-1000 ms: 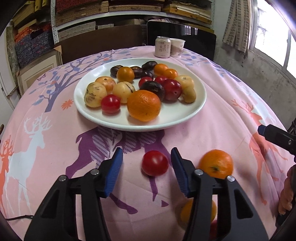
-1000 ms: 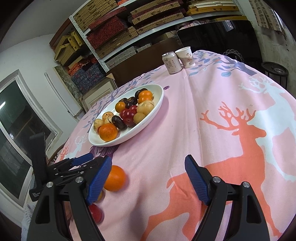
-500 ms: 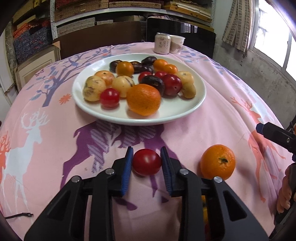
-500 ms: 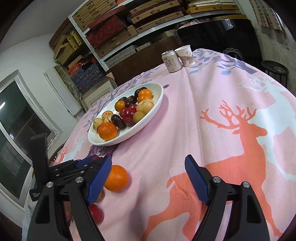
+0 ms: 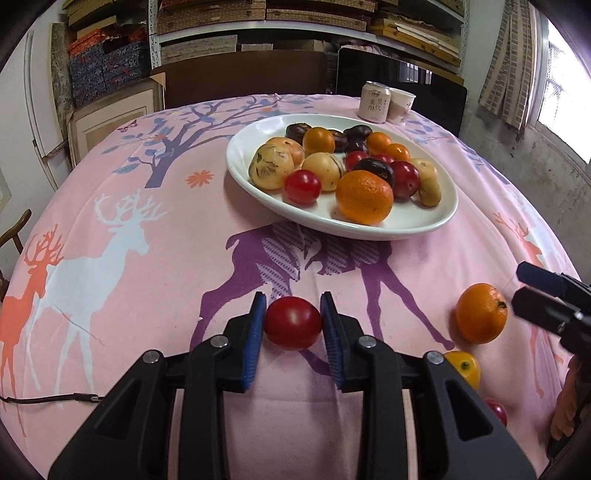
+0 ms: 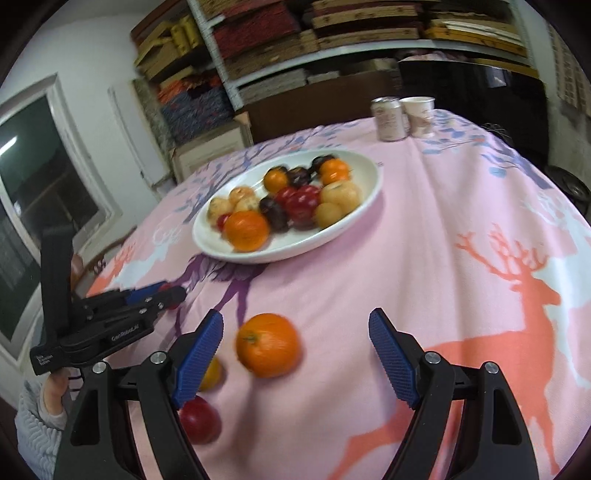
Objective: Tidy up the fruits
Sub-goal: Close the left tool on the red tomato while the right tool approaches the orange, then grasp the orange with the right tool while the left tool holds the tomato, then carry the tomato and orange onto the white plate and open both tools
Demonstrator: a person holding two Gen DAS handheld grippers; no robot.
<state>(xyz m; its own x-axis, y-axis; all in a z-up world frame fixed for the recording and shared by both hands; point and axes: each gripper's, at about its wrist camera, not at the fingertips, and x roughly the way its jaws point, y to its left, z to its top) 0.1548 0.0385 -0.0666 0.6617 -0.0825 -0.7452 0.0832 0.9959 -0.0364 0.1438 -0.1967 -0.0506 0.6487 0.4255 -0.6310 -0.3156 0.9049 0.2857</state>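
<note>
Shelves [image 5: 306, 22] stacked with woven mats and patterned boxes fill the wall behind a round table [image 5: 122, 206] draped in soft pink cloth printed with deer and trees. Toward the table's far edge stand a drink can [image 5: 375, 106] and a paper cup [image 5: 400, 105], touching. A glossy white oval plate [image 5: 424, 218] sits past the table's middle, heaped with round fruit: oranges, red, tan and dark ones. Near the near edge, the left claw [image 5: 292, 323] is clenched on a smooth red tomato [image 5: 293, 328], pads touching both its sides. The right claw [image 6: 295, 354] is spread wide, a dimpled orange [image 6: 267, 345] lying between its blue ribbed pads. A small yellow fruit [image 6: 211, 374] and a red fruit [image 6: 199, 424] lie beside its left finger.
</note>
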